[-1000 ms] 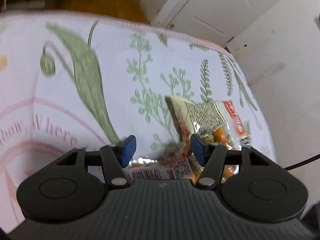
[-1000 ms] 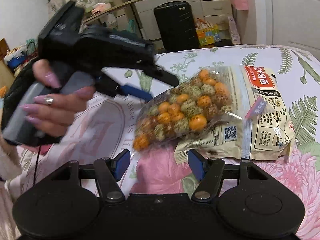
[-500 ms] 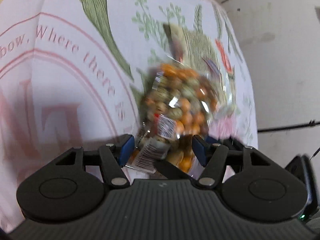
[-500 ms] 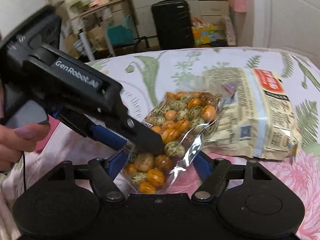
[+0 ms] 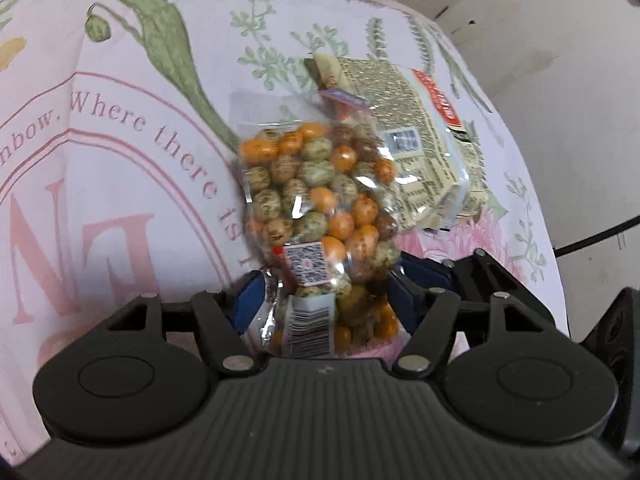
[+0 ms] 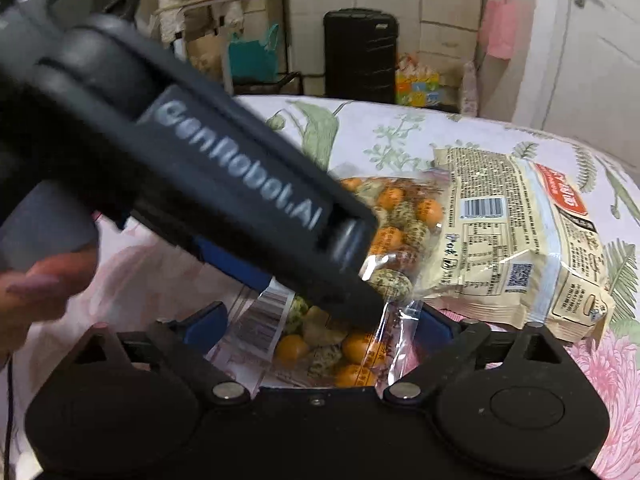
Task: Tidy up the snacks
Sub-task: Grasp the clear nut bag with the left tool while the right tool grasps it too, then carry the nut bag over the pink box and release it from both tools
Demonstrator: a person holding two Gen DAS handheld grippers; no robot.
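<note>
While the left tool (image 5: 320, 300) pinches the clear crinkly bag of orange and speckled coated nuts (image 5: 316, 200) at its near end, the right tool (image 6: 320, 324) has just been spreading its jaws, which now stand apart around that same end. Judging by this, the bag is being passed across, with the cream printed snack packet (image 6: 516, 248) just beyond on the floral bedspread (image 5: 120, 160).

In the right wrist view the black left gripper (image 6: 256, 280) covers much of the clear bag of orange and speckled coated nuts (image 6: 400, 208); its white lettering is blurred. The beige printed packet's (image 6: 520, 240) small text is unreadable.

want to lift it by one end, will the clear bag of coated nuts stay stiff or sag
The clear bag of coated nuts will likely sag: its thin film already creases and glints. The loose round pieces would probably shift toward the low end. The glossy film looks slippery, so the left gripper may slide unless it pinches firmly.
</note>
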